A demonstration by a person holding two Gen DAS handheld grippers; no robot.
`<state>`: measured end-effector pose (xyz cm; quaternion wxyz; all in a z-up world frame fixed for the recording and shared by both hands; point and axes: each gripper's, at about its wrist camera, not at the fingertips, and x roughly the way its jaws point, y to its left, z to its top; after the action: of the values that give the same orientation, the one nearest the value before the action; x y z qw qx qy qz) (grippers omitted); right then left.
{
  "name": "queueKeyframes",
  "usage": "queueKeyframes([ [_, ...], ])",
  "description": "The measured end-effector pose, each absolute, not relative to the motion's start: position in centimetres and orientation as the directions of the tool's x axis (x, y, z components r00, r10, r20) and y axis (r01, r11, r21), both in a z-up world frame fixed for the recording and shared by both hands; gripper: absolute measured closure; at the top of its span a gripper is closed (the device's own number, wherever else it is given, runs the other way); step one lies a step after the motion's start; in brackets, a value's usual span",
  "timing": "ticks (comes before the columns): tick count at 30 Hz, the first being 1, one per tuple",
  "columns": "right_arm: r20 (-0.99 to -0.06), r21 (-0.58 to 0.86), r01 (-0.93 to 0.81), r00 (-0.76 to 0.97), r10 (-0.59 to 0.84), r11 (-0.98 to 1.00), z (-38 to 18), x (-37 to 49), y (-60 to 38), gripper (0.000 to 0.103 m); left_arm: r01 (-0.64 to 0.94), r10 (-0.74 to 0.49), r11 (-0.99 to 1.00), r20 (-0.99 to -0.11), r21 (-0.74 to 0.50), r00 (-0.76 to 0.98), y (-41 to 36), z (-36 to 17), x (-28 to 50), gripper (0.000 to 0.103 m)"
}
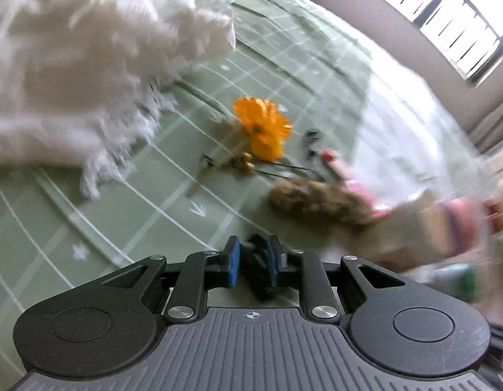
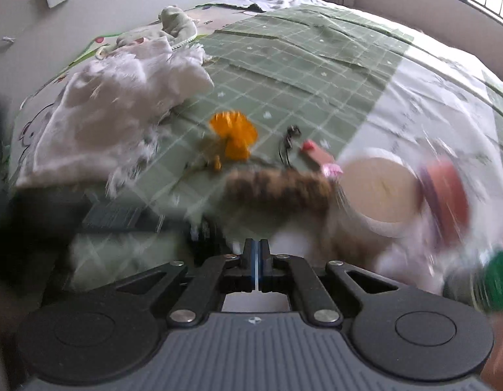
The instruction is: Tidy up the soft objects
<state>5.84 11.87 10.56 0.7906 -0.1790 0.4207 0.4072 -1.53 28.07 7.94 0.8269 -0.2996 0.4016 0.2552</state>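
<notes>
- Green gridded bedding (image 2: 300, 75) covers the bed we work over, with a barred window (image 1: 463, 29) beyond its far edge; both views are smeared.
- We take the orange flower (image 1: 262, 127) as our landmark. It lies on the green cloth near the middle of the bed, its thin stem running away from the bloom toward the near left.
- Our likeliest soft thing to sort is the striped brown furry toy (image 2: 277, 185). It lies on the bedding just nearer than the flower and to its right; its long axis runs roughly left to right, and its right end meets something pink.
- A white fluffy blanket (image 2: 121, 97) is heaped left of the flower, its fringe reaching toward the stem.
- Our left gripper (image 1: 253, 260) has its tongs a little apart, clamped on a small dark thing (image 1: 259, 270) we cannot identify.
- Our right gripper (image 2: 257, 268) has its tongs together, nothing between them.
- To do this step well, we judge that the right tongs must open before reaching the toy, then close across its narrow width near the middle, clear of the flower stem and the black wires (image 2: 288, 145) beside it.
</notes>
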Motion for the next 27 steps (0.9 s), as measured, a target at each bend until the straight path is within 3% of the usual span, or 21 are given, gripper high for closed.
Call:
queueKeyframes([
  [5,-0.850,0.019,-0.758,0.332,0.410,0.653,9.0,5.0,6.8,0.101,-0.662,0.224,0.717,-0.826,-0.220,0.517,24.9,6.8,0.8,0.078],
  [10,-0.884,0.014,-0.721,0.314,0.345,0.693,8.0,5.0,1.9,0.100,-0.540,0.220,0.818,-0.761,-0.197,0.610,21.8,6.7,1.9,0.078],
  [14,-0.898,0.012,-0.693,0.310,0.313,0.721,7.6,5.1,-0.4,0.100,-0.581,0.318,0.798,-0.705,-0.162,0.634,20.6,8.2,0.0,0.077],
  [18,-0.900,0.028,-0.669,0.307,0.309,0.743,7.4,5.0,-1.3,0.100,-0.636,0.301,0.731,-0.718,-0.249,0.627,20.4,8.3,0.1,0.077],
  [21,-0.904,0.020,-0.665,0.308,0.298,0.747,7.0,4.6,-1.5,0.100,-0.543,0.318,0.829,-0.686,-0.134,0.654,18.3,8.4,2.1,0.077],
  [24,-0.909,0.017,-0.660,0.302,0.286,0.751,6.6,4.4,-1.8,0.100,-0.362,0.394,0.914,-0.625,0.186,0.674,14.8,6.6,3.5,0.073],
  [27,-0.919,0.018,-0.653,0.288,0.270,0.758,6.3,4.5,-1.4,0.099,-0.274,0.433,0.899,-0.602,0.341,0.670,14.5,5.2,2.2,0.073],
])
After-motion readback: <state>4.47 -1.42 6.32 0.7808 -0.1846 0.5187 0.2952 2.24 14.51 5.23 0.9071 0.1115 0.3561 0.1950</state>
